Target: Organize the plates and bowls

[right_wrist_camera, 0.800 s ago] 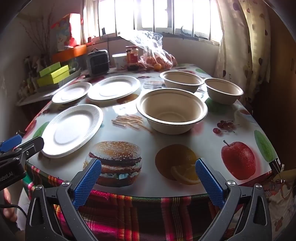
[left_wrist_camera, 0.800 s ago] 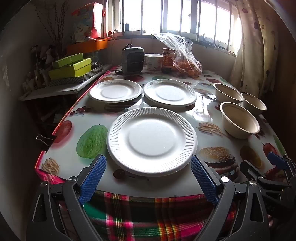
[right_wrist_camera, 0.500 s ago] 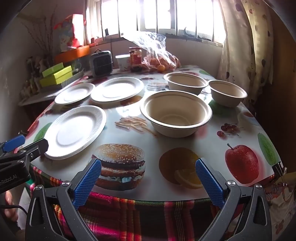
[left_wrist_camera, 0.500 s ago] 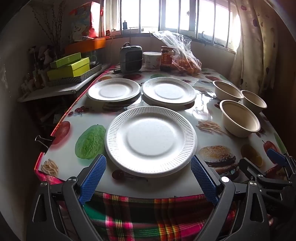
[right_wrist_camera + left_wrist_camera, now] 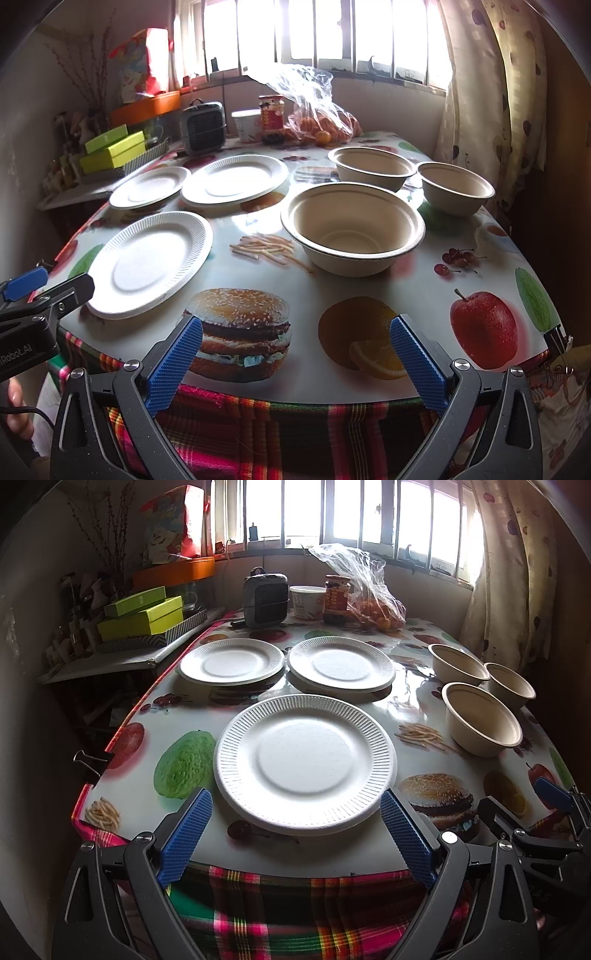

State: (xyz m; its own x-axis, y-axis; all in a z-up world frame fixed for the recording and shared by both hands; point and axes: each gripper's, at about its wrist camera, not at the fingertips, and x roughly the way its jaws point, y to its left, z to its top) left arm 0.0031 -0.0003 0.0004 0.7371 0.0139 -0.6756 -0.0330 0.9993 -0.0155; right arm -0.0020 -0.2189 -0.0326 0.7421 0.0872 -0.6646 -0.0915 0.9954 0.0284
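Three white paper plates lie on the table: the near plate [image 5: 306, 757] [image 5: 149, 263], a far left plate [image 5: 232, 661] [image 5: 149, 186] and a far right plate [image 5: 340, 664] [image 5: 235, 178]. Three beige bowls stand on the right: the near bowl [image 5: 482, 723] [image 5: 352, 227] and two behind it [image 5: 457, 664] [image 5: 510, 685] [image 5: 372, 168] [image 5: 456, 187]. My left gripper [image 5: 295, 812] is open at the table's front edge, its blue pads either side of the near plate's front rim, apart from it. My right gripper [image 5: 295, 341] hangs open over the burger print, short of the near bowl.
At the table's [image 5: 424, 753] far end stand a small grey heater [image 5: 264, 602], a white tub [image 5: 307, 602], a jar [image 5: 337, 597] and a plastic bag of oranges [image 5: 373, 602]. Yellow-green boxes [image 5: 142, 616] sit on a side shelf at left. A curtain [image 5: 495, 85] hangs at right.
Both grippers have crept a little forward toward the table; the near plate and near bowl look slightly closer. Nothing was touched or moved.
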